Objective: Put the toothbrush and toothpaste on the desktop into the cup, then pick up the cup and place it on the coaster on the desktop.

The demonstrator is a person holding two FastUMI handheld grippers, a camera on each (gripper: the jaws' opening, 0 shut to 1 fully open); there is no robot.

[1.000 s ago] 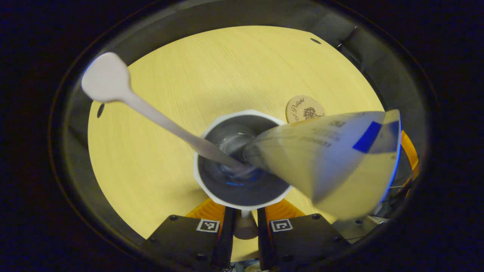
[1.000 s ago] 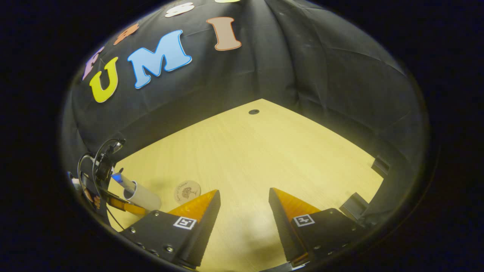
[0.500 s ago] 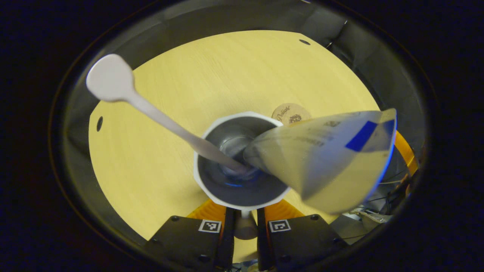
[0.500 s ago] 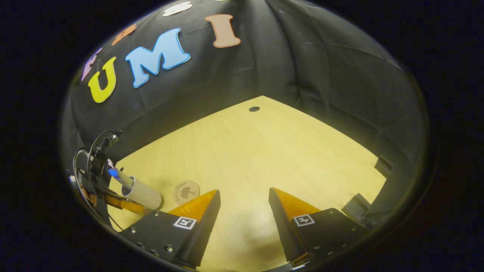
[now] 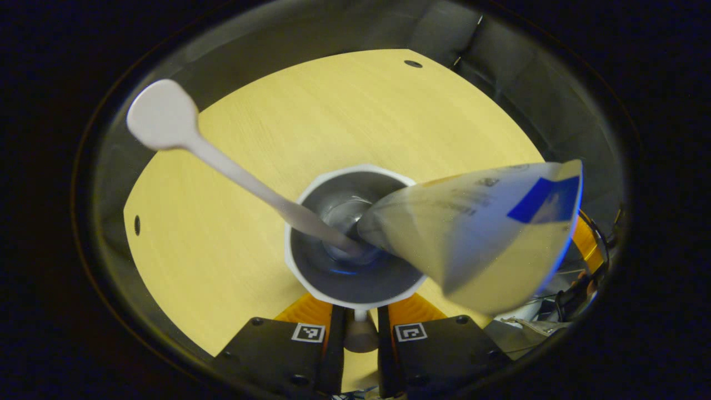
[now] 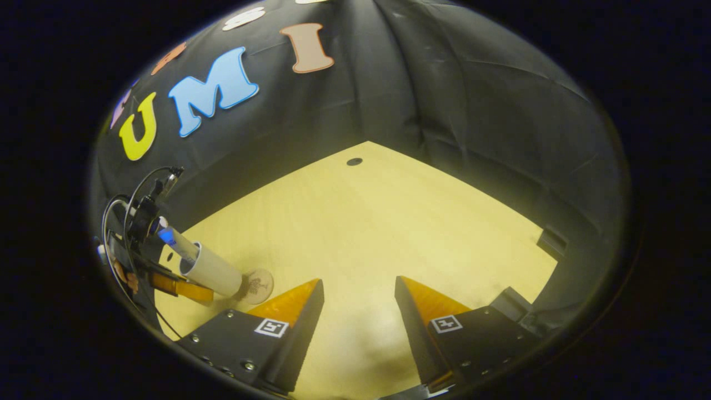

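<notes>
Between L gripper (image 5: 361, 311) fingers: cup (image 5: 355, 236), gripped, toothbrush (image 5: 222, 161) pointing 10 o'clock, toothpaste (image 5: 477, 228) 3 o'clock, both inside. Loading done. Cup base meets coaster (image 6: 258, 284) edge at 9 o'clock in right gripper view; placement left. R gripper (image 6: 358, 303) wide open, empty, above worktop (image 6: 389, 222).
</notes>
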